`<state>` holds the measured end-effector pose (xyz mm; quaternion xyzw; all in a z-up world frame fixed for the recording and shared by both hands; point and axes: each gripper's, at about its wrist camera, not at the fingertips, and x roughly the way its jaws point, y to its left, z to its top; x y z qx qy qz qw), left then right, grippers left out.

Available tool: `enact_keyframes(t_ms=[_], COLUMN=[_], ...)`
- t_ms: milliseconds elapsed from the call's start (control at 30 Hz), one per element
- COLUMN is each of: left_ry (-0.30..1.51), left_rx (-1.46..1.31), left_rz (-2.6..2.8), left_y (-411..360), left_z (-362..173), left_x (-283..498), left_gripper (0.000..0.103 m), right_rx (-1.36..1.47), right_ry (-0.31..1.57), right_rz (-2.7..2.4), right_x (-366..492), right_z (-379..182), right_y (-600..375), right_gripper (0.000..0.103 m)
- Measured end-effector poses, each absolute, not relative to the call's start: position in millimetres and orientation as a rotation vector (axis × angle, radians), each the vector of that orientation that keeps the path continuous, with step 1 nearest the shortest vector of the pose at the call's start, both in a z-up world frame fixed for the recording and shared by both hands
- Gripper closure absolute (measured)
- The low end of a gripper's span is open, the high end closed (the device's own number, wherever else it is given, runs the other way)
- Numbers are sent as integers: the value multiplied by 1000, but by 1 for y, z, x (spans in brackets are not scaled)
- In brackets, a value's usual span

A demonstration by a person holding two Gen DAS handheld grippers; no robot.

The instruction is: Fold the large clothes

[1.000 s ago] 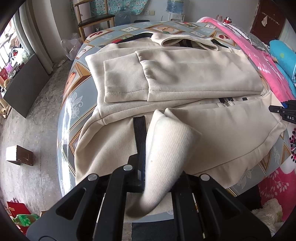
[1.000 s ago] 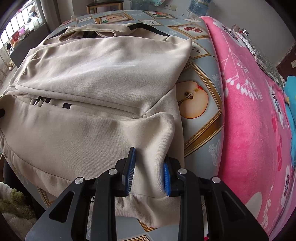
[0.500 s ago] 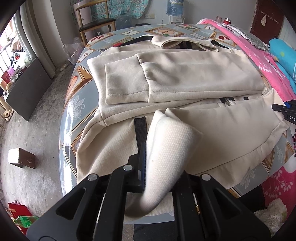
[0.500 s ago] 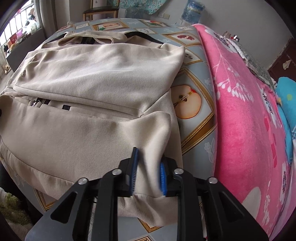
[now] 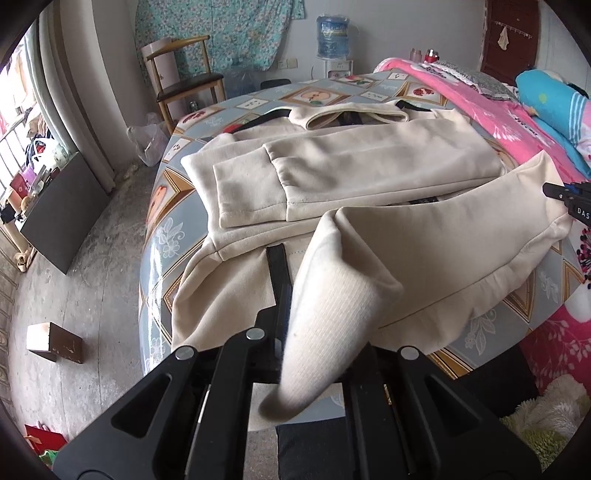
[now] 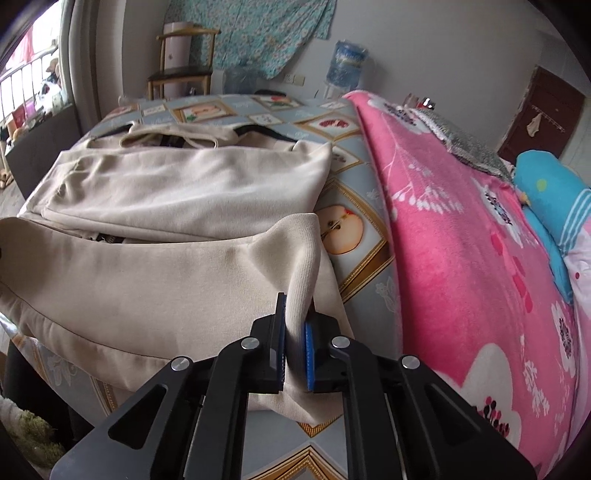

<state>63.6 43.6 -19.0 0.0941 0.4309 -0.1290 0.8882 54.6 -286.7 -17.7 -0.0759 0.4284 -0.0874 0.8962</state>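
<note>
A cream sweatshirt [image 5: 369, 177] lies on the patterned table [image 5: 162, 229], sleeves folded across its chest and collar at the far end. My left gripper [image 5: 321, 332] is shut on the ribbed near left hem corner [image 5: 332, 314], which hangs over its jaws. In the right wrist view the sweatshirt [image 6: 166, 192] has its near right hem corner [image 6: 299, 258] pinched between the blue pads of my right gripper [image 6: 295, 328], whose jaws are closing on it. The hem edge is raised off the table between both grippers. The right gripper's tip [image 5: 569, 195] shows at the left view's right edge.
A pink flowered blanket [image 6: 461, 258] and a blue pillow [image 6: 546, 192] lie to the right of the table. A wooden chair [image 5: 184, 81] and a water bottle [image 5: 334, 35] stand beyond the far end. A small box [image 5: 53, 341] sits on the floor at left.
The right jaws have narrowed onto the hem corner. Both grippers have risen and carried the hem up off the table, towards the collar; the left grip is unchanged.
</note>
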Motion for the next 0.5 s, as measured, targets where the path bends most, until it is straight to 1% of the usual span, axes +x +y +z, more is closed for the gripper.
enact_keyframes(t_ms=[233, 500], left_ry=[807, 723], left_rx=[223, 160], left_rz=[-311, -341], left_y=[46, 64], left_z=[-3, 22], left_x=[35, 14], left_gripper=[98, 98], right_rx=[-60, 59], right_ry=[796, 689], right_rz=[-240, -304], right_x=[22, -7], right_z=[1, 18], right_y=[-288, -292], right_gripper=[95, 96])
